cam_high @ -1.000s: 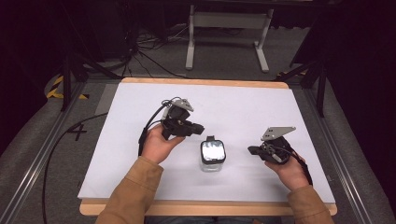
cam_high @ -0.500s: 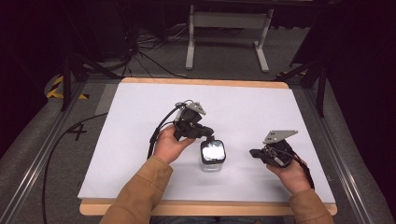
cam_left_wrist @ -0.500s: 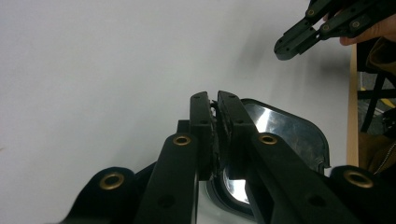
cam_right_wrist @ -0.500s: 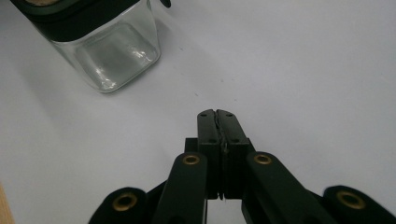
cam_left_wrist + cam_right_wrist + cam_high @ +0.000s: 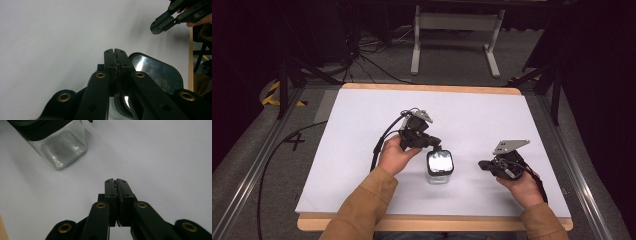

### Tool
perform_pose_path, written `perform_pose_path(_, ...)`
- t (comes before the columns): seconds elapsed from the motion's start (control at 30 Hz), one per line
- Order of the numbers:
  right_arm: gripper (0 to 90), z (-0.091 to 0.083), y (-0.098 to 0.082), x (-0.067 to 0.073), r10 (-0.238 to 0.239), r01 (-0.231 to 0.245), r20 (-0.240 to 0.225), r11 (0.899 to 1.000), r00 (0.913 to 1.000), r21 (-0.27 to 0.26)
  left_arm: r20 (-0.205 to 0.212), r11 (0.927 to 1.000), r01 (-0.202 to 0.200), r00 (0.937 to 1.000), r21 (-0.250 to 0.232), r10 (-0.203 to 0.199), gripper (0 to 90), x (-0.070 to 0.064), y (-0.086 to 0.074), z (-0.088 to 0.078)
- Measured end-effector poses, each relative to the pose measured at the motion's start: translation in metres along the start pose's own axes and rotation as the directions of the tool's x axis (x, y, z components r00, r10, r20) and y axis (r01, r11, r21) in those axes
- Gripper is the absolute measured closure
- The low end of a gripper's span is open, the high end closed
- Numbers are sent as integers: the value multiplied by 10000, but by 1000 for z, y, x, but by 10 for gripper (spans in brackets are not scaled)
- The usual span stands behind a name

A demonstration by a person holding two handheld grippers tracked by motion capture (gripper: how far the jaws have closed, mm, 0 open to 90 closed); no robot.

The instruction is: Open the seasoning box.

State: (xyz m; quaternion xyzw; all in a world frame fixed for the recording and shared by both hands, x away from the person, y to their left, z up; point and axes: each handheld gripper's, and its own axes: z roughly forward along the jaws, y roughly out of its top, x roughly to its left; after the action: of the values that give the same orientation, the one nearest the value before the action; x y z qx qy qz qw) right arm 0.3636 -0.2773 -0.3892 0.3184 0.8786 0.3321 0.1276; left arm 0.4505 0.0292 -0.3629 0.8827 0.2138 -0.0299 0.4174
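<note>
A square clear glass jar [image 5: 439, 175] with a shiny black-rimmed lid [image 5: 440, 161] stands upright in the middle of the white table. My left gripper [image 5: 435, 145] hovers at the lid's far-left edge. In the left gripper view its jaws [image 5: 116, 51] have just been closing and meet with nothing between them, over the lid [image 5: 160, 72]. I cannot tell whether they touch it. My right gripper [image 5: 482, 165] rests apart to the right of the jar, pointing at it. Its jaws [image 5: 116, 180] are shut and empty, with the jar [image 5: 60, 147] ahead of them.
The white sheet [image 5: 362, 125] covers a wooden table with its front edge [image 5: 432, 223] near the person. A grey metal stand [image 5: 457, 30] and cables [image 5: 362, 55] lie on the floor beyond. A cable [image 5: 379, 142] trails from the left gripper.
The left hand has moved right and a little nearer, bringing its gripper from left of the jar up to the lid's edge. The right hand and the jar have stayed put.
</note>
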Motion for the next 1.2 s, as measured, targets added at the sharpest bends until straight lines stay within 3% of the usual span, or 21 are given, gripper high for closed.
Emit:
perform_pose_path(0.23, 879, 3, 5, 7, -257, 257, -90, 9997, 9996, -48, 101, 9998, 166, 9998, -137, -165, 891, 2, 0, 1)
perform_pose_path(0.43, 890, 5, 14, 22, -669, 662, -330, 9976, 9972, -206, 131, 9998, 191, 9997, -102, -190, 892, 2, -1, 1)
perform_pose_path(0.73, 894, 8, 25, 39, -1067, 1017, -994, 9934, 9893, -535, 245, 9995, 252, 9994, -207, -247, 893, 4, -1, 2)
perform_pose_path(0.9, 894, 13, 31, 51, -1340, 1268, -1427, 9902, 9806, -586, 269, 9994, 282, 9993, -207, -277, 892, 4, -2, 2)
perform_pose_path(1.2, 895, 15, 35, 57, -1455, 1342, -1655, 9879, 9754, -780, 370, 9991, 338, 9988, -256, -328, 892, 6, -2, 2)
